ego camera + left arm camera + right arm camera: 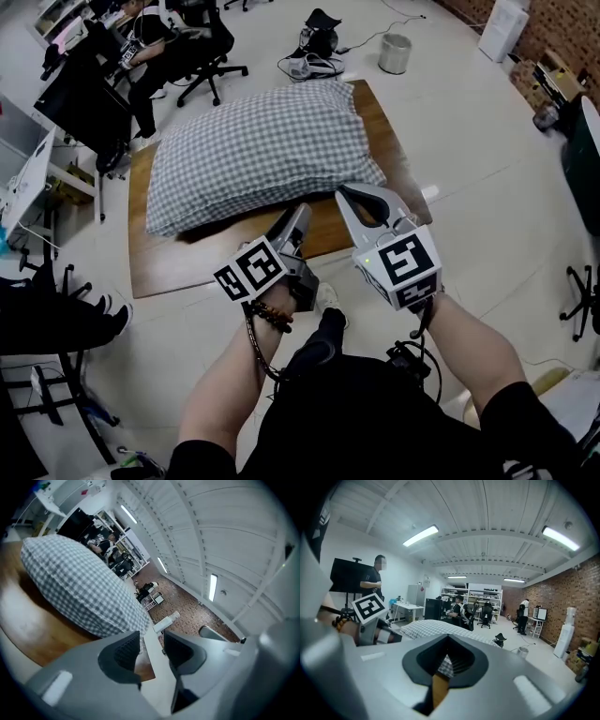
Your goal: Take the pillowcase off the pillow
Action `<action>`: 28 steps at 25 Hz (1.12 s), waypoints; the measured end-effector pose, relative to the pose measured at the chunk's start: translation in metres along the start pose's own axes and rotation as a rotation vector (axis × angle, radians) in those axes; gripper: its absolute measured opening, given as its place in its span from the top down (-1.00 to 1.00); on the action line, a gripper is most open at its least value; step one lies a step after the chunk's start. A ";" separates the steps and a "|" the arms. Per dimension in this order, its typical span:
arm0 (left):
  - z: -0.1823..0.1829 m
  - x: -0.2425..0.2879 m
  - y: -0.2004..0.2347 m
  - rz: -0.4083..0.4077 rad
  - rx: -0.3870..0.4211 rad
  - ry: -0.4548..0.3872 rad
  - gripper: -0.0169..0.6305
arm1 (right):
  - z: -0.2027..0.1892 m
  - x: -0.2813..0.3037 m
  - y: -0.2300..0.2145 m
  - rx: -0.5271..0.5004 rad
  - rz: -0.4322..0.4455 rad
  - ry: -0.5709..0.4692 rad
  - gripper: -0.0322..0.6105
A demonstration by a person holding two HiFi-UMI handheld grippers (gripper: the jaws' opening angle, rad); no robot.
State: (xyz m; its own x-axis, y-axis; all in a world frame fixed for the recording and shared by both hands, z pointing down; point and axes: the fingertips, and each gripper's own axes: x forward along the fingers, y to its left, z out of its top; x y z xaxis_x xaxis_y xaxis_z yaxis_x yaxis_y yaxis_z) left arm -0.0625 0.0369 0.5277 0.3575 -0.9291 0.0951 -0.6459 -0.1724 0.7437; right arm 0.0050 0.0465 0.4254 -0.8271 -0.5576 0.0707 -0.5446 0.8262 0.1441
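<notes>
Far left in the head view, a person (150,37) sits on an office chair (217,61) by desks. Next in, a wooden board (178,267) lies on the pale floor w/ the pillow (262,150) on top. The grey-white checked pillowcase (234,178) covers it all over, no part pulled back. Pillow runs across the board, near edge toward the wearer, w/ bare wood showing in front & at the left end

The left gripper (296,223) is level, just in front of the pillow's near edge, approx mid-board. Its jaws stand apart w/ nothing btwn them. In the left gripper view the gap btwn the pads (123,651) shows only a board corner & floor. The pillow there sits off to the left of the jaws, not touching. Beaded bracelet (272,317) on that wrist

The right gripper (349,194) is just beside it on the right, tips at the pillow's near right corner, jaws together. In the right gripper view only a thin slit is left, w/ checked cloth & wood seen through it. Can't tell if the tips touch the cloth

Further back & right on the floor: black bag (319,37), metal bin (395,53), then a white box (502,28) by the brick wall (562,23)
</notes>
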 end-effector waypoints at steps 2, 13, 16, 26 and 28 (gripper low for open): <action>0.002 0.011 0.032 0.006 -0.087 0.001 0.38 | -0.009 0.020 0.000 -0.009 -0.003 0.016 0.89; 0.070 0.121 0.136 0.096 -0.434 0.057 0.04 | 0.002 0.166 -0.091 0.040 -0.025 0.161 0.89; 0.068 0.153 0.154 0.113 -0.492 0.070 -0.01 | -0.008 0.186 -0.121 0.060 -0.036 0.187 0.89; 0.073 0.212 0.188 0.146 -0.554 0.132 0.04 | -0.030 0.231 -0.173 0.106 -0.069 0.249 0.89; 0.071 0.212 0.187 0.152 -0.531 0.151 0.25 | -0.035 0.231 -0.181 0.110 -0.079 0.254 0.89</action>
State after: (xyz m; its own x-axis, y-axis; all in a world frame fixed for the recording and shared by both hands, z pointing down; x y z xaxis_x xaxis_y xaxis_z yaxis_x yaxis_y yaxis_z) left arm -0.1551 -0.2155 0.6399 0.4046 -0.8667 0.2919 -0.2846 0.1840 0.9408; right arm -0.0824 -0.2344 0.4497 -0.7281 -0.6114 0.3101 -0.6290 0.7756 0.0524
